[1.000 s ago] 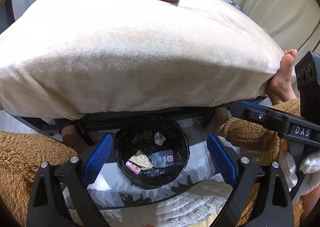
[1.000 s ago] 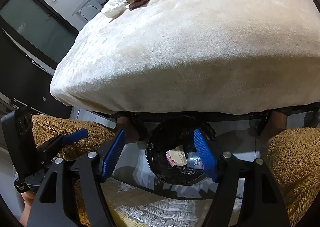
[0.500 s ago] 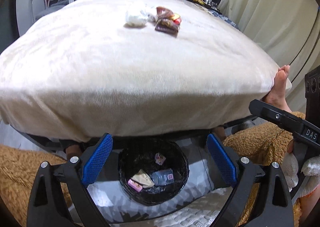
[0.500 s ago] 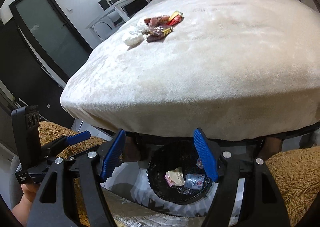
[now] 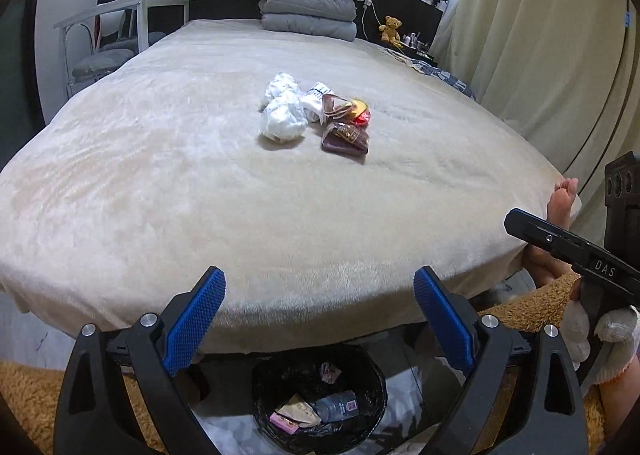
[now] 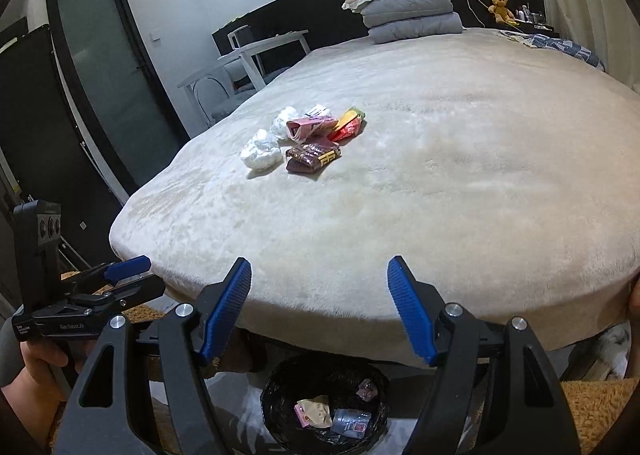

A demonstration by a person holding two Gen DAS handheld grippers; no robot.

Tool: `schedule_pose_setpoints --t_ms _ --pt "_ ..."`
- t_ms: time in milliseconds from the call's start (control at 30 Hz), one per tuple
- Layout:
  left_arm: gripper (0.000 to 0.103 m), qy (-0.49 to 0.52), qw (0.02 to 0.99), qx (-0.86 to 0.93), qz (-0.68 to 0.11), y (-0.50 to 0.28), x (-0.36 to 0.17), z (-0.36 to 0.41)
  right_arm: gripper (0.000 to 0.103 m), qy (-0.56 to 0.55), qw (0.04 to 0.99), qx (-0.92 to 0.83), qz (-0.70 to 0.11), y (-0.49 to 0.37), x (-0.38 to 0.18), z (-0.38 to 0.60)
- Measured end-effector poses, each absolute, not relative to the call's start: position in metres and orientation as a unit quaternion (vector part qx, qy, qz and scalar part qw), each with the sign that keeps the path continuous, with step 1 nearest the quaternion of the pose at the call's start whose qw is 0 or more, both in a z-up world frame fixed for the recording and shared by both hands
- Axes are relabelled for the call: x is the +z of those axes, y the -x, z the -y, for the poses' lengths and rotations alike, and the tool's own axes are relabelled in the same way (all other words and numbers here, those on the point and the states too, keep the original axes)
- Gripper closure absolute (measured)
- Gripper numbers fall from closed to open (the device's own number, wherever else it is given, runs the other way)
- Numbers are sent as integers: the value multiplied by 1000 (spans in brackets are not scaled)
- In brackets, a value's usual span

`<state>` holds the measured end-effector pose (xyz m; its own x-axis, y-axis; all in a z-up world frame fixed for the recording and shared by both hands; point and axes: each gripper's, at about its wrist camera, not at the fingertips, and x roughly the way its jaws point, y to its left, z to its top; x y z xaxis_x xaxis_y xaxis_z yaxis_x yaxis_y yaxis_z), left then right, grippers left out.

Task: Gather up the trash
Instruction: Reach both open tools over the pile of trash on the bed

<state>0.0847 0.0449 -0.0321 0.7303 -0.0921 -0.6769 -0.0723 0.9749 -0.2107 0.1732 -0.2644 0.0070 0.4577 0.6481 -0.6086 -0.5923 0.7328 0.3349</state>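
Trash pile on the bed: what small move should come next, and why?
Probably reach the left hand-held gripper forward toward the crumpled white tissue, the nearest piece on that side. Both hand-held grippers are open and empty, the bin below already holds some trash, and wrappers remain on the bed.

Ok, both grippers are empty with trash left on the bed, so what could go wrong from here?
1. The wrappers overlap and touch the crumpled tissue, so one pinch may lift several pieces and shed one.
2. The bin sits low, partly under the bed edge; a release from above could miss it.
3. The left gripper and right gripper are close together, so reaching for the same pile risks a collision.
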Motion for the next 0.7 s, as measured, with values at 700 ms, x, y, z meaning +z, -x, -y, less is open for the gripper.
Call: schedule_pose_setpoints --t_ms 700 --pt "11 86 926 -8 -367 -137 -20 -71 32 -52 834 369 -407 -241 5 238"
